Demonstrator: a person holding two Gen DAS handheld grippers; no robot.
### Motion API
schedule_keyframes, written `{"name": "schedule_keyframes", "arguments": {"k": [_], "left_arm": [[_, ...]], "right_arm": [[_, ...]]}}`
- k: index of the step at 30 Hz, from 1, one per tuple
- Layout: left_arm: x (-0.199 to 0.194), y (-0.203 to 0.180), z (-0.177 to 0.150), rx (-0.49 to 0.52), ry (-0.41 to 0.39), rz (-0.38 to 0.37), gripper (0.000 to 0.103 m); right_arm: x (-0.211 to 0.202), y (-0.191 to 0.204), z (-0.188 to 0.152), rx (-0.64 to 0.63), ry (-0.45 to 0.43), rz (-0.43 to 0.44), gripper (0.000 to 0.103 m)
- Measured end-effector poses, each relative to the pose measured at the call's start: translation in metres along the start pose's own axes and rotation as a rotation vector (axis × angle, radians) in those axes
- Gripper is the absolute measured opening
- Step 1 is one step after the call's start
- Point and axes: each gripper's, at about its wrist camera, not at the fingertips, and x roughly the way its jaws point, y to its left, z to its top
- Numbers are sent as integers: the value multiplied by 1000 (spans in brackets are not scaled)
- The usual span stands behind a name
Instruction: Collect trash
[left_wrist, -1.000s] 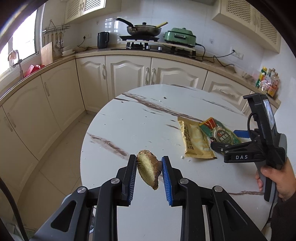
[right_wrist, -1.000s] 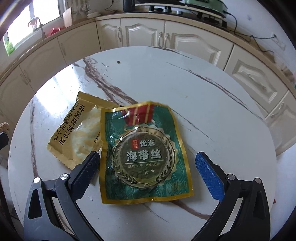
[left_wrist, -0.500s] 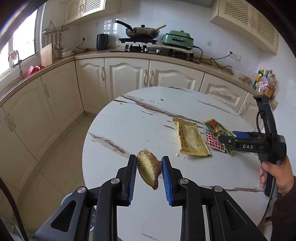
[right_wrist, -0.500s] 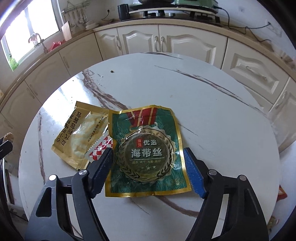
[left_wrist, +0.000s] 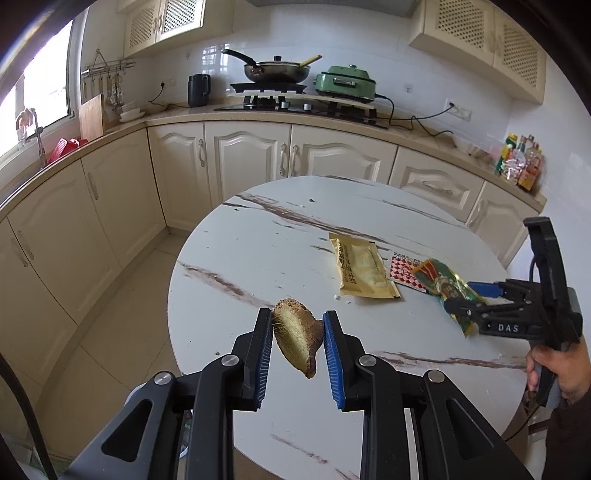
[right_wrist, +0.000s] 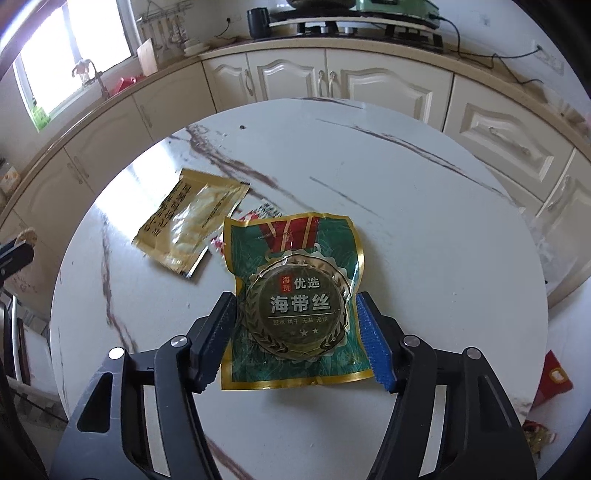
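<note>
My left tongs (left_wrist: 297, 334) grip a brown scrap of peel (left_wrist: 295, 341) off the tabletop (left_wrist: 258, 251) edge. My right tongs (right_wrist: 295, 325) have just been closing around the green seaweed packet (right_wrist: 295, 295), now buckled between the pads. A gold packet (right_wrist: 192, 221) and a red-checked wrapper (left_wrist: 402, 267) lie mid-tabletop.

Glossy foil green packet (right_wrist: 295, 295) and gold packet (right_wrist: 188, 225) lie on the smooth, marble-look table (right_wrist: 424, 221).
</note>
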Motion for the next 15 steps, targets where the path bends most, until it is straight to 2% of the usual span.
{"name": "schedule_keyframes", "arguments": {"k": [8,15], "left_arm": [[-33,1,-24,-21,-14,-4,23],[-78,15,-71,-72,-8,15,23]], "right_arm": [[-25,51,-48,-71,24,133,67],[-13,117,-57,-117,18,215,79]]}}
